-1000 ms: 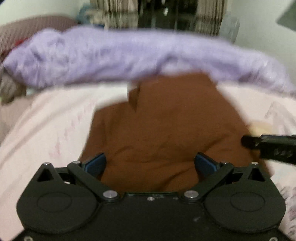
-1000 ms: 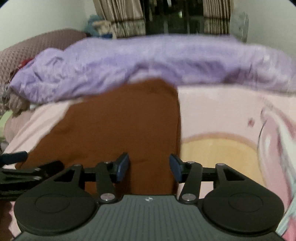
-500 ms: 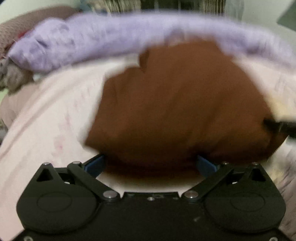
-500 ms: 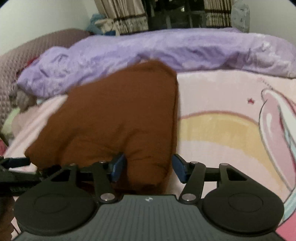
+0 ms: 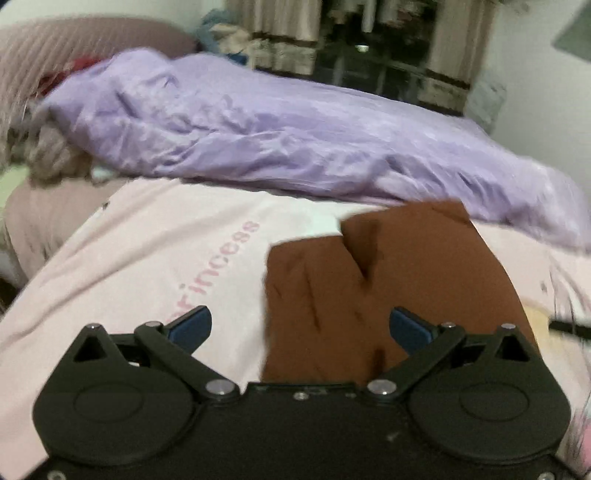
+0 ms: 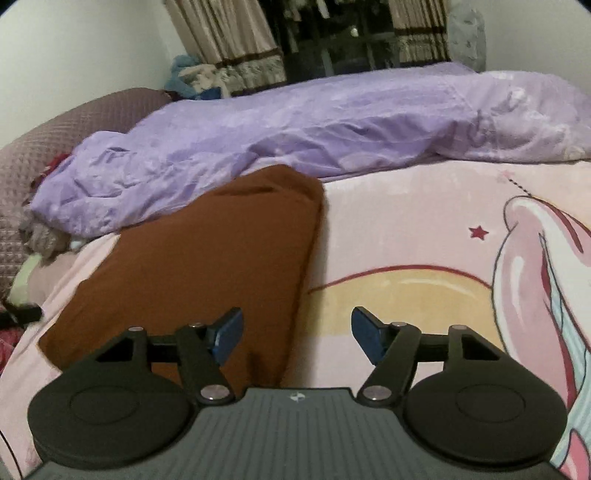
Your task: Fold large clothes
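Note:
A brown garment lies folded on the pink bedspread; it also shows in the right wrist view as a compact rectangle. My left gripper is open and empty, above the garment's near left edge. My right gripper is open and empty, at the garment's near right corner, its left finger over the cloth. The tip of the right gripper shows at the right edge of the left wrist view.
A crumpled purple duvet lies along the far side of the bed. A quilted mauve headboard stands at the left. Curtains and a dark window are behind. The bedspread carries a cartoon print at the right.
Both grippers have pulled back and apart from the brown garment. The left gripper has shifted left, and the right gripper has opened wider. The garment now lies flat on the bed.

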The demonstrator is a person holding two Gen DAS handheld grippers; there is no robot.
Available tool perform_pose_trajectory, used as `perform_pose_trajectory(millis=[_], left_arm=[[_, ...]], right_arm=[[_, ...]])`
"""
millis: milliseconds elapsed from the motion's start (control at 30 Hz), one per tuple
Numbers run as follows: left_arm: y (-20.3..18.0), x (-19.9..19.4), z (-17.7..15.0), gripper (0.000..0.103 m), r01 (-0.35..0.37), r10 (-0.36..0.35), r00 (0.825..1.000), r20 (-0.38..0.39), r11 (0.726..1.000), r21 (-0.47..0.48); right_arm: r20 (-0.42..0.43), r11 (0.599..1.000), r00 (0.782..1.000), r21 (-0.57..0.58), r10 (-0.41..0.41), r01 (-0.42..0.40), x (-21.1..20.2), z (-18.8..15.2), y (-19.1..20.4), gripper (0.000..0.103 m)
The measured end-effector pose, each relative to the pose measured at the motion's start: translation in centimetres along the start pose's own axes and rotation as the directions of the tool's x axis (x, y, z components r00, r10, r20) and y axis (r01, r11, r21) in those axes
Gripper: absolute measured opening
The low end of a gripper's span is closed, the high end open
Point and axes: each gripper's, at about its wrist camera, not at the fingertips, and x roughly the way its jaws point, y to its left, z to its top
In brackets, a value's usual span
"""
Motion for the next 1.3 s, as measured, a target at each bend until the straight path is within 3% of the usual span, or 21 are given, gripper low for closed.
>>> perform_pose_trajectory(millis=[133, 267, 333, 367, 433, 533, 600, 667, 700, 767, 833, 900, 967, 1033, 1133, 1300], left_arm=[[1.9, 5.9, 1.8, 0.103, 0.06, -0.074, 0.989, -0.127, 0.992, -0.109], [1.4, 10.8, 1.0, 0.103, 0.102, -0.142, 0.96, -0.242, 0.98, -0.17], [1.0, 12.4, 0.2, 0.103, 0.136, -0.186, 0.941, -0.282, 0.972, -0.191], [1.1, 13.3, -0.4, 0.103, 0.158, -0.224, 0.928, -0.299, 0.961, -0.228], [1.0, 13.9, -0.5, 0.103, 0.175, -0.237, 0.93, -0.282, 0.958, -0.228], [0.2, 14.2, -0.1, 0.103, 0.179, -0.233, 0.925, -0.301, 0.964, -0.196], [0.1, 15.0, 0.3, 0.097, 0.209, -0.255, 0.922, -0.291, 0.961, -0.18], [0.4, 15.2, 0.3, 0.066, 0.271, -0.323, 0.91, -0.26, 0.938, -0.215], [0.4, 15.2, 0.2, 0.062, 0.275, -0.33, 0.91, -0.251, 0.934, -0.229], [0.5, 15.0, 0.0, 0.04, 0.284, -0.34, 0.912, -0.228, 0.926, -0.248], [0.4, 14.0, 0.2, 0.026, 0.291, -0.346, 0.919, -0.187, 0.919, -0.267], [-0.1, 12.0, 0.5, 0.022, 0.304, -0.339, 0.932, -0.125, 0.922, -0.24], [-0.3, 11.0, 0.9, 0.019, 0.316, -0.349, 0.931, -0.11, 0.918, -0.241], [-0.4, 10.0, 1.3, 0.017, 0.351, -0.386, 0.918, -0.09, 0.896, -0.271], [-2.8, 7.6, 2.0, 0.017, 0.384, -0.402, 0.915, -0.047, 0.898, -0.214], [-7.9, 5.3, 3.2, 0.017, 0.47, -0.479, 0.878, -0.015, 0.866, -0.17]], right_arm=[[-0.058, 0.996, 0.996, 0.055, 0.073, -0.07, 3.2, 1.1, -0.7, 0.08], [-0.123, 0.976, 0.976, 0.147, 0.178, -0.16, 6.6, 1.9, -1.5, 0.093], [-0.133, 0.963, 0.964, 0.173, 0.23, -0.206, 7.8, 2.2, -1.6, 0.093], [-0.139, 0.959, 0.96, 0.178, 0.244, -0.219, 8.3, 2.3, -1.5, 0.095], [-0.156, 0.96, 0.955, 0.169, 0.25, -0.224, 9.5, 2.5, -1.1, 0.103], [-0.185, 0.949, 0.942, 0.198, 0.28, -0.244, 11.9, 2.5, -0.5, 0.103], [-0.199, 0.933, 0.929, 0.248, 0.314, -0.262, 13.3, 2.4, -0.6, 0.103], [-0.197, 0.919, 0.921, 0.28, 0.337, -0.276, 13.6, 2.4, -0.9, 0.103], [-0.19, 0.924, 0.924, 0.264, 0.333, -0.279, 13.3, 2.3, -0.8, 0.093], [-0.175, 0.94, 0.934, 0.199, 0.311, -0.276, 12.3, 2.3, -0.2, 0.077], [-0.167, 0.95, 0.941, 0.161, 0.294, -0.268, 11.5, 2.7, 0.4, 0.064], [-0.171, 0.95, 0.938, 0.136, 0.301, -0.28, 10.6, 3.4, 0.6, 0.052], [-0.158, 0.944, 0.934, 0.134, 0.319, -0.3, 9.4, 4.1, 0.5, 0.05], [-0.142, 0.945, 0.937, 0.125, 0.318, -0.302, 7.9, 4.8, 0.5, 0.05], [-0.114, 0.946, 0.942, 0.122, 0.314, -0.301, 5.3, 5.8, -0.3, 0.05], [-0.055, 0.962, 0.965, 0.107, 0.258, -0.251, -0.2, 7.4, -3.7, 0.05]])
